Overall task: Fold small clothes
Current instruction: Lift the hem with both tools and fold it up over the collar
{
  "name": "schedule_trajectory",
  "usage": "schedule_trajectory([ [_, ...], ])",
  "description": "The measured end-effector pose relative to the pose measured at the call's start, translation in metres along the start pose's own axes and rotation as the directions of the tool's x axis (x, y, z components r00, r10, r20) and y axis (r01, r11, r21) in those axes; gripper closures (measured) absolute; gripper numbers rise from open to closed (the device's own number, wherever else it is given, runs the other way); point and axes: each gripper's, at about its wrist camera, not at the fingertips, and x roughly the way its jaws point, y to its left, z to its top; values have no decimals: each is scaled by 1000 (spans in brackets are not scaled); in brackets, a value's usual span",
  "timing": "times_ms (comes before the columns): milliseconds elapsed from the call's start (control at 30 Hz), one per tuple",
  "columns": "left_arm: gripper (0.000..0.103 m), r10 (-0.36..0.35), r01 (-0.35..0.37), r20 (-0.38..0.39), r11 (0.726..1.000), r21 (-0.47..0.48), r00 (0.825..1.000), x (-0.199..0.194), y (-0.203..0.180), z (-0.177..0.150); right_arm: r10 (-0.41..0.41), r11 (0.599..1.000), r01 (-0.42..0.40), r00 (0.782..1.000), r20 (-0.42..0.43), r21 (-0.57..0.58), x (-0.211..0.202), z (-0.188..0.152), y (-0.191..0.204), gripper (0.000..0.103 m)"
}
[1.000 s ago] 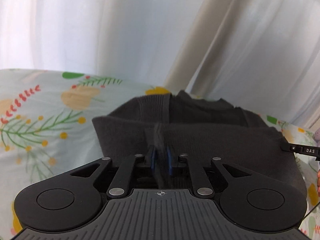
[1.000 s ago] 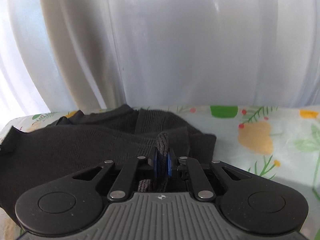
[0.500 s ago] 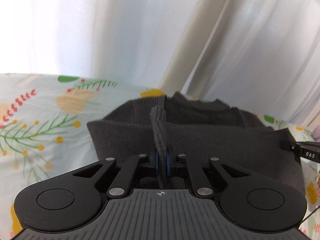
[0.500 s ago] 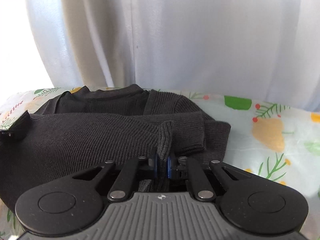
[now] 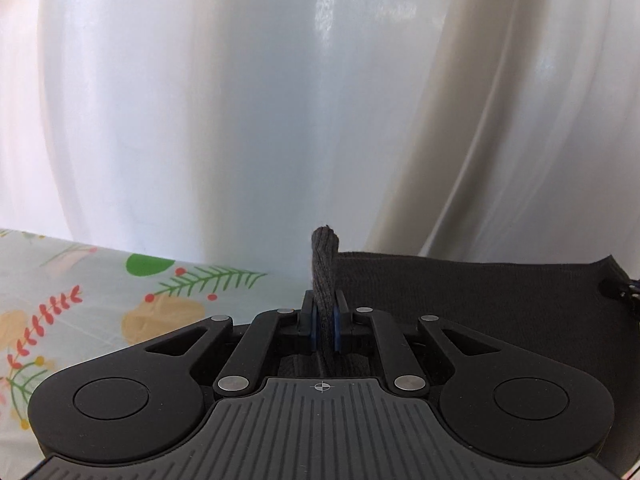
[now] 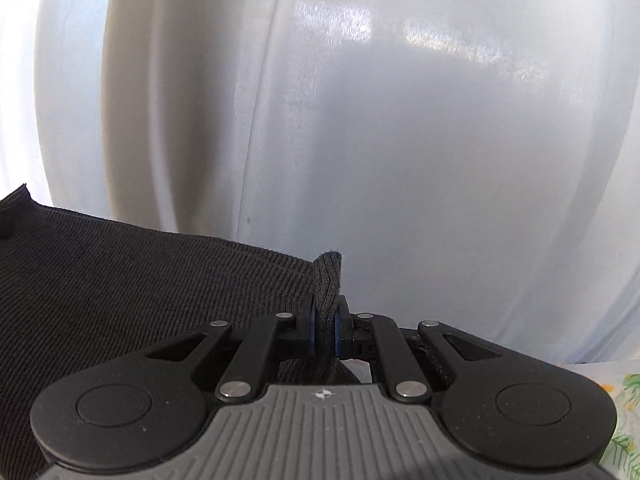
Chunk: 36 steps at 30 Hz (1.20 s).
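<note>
L gripper (image 5: 325,322): tilted moderately downward, jaws closed to a narrow gap, pads pinching a ribbed edge of the dark knit garment (image 5: 480,312), which spreads to the right w/ its top edge taut. R gripper (image 6: 325,330): similar downward tilt, jaws likewise nearly closed, clamping a bunched corner of the same garment (image 6: 120,280), which stretches off to the left. Background: white curtain (image 5: 280,100); floral-print cloth (image 5: 80,292) covers the surface beneath. No containers in view. Vs. 1 s ago: garment lay flat on the printed cloth; now its held edge is lifted between both grippers & hides the folded part.
</note>
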Motion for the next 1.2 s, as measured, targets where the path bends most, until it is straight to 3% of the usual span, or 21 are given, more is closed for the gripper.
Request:
schedule_trajectory([
  [167,82,136,-137,-51,990,-26,989,12,-1,-11,-33,999,33,998,-51,0,26,-7,3,94],
  [233,67,129,-129,-9,991,-44,992,5,-1,-10,-67,997,71,995,-75,44,29,-6,-1,91],
  [333,50,73,-72,18,996,-50,997,12,-18,-3,40,983,-30,998,-53,179,26,-2,1,86],
  [433,37,45,-44,32,998,-48,998,30,-37,-3,187,956,-170,981,-51,240,38,-3,32,83],
  [500,36,68,-67,34,997,-41,997,47,-45,-9,244,946,-222,967,-68,237,54,-7,54,83],
  [600,36,54,-54,44,999,-7,998,66,-42,-28,224,958,-203,971,-87,204,72,-20,74,83],
  [667,37,72,-71,25,996,-52,997,70,-28,-31,170,972,-155,983,-70,179,77,-30,66,82],
  [733,36,23,-16,37,987,-162,999,69,-12,-32,139,966,-122,989,-57,226,76,-44,39,85],
  [767,36,12,-5,36,983,-185,999,70,-7,-34,157,945,-139,987,-38,297,74,-48,22,88],
  [833,36,3,5,41,981,-192,999,70,-6,-34,112,917,-92,993,-27,388,70,-58,-5,94],
  [900,36,7,0,40,983,-182,999,70,-8,-35,144,869,-126,990,-1,479,68,-68,-22,99],
  [1133,35,-23,37,62,968,-249,998,62,5,-40,162,872,-137,987,-12,469,70,-68,-18,98],
  [1200,35,19,-10,34,968,-252,999,52,9,-40,139,898,-109,989,-40,426,64,-64,-13,95],
])
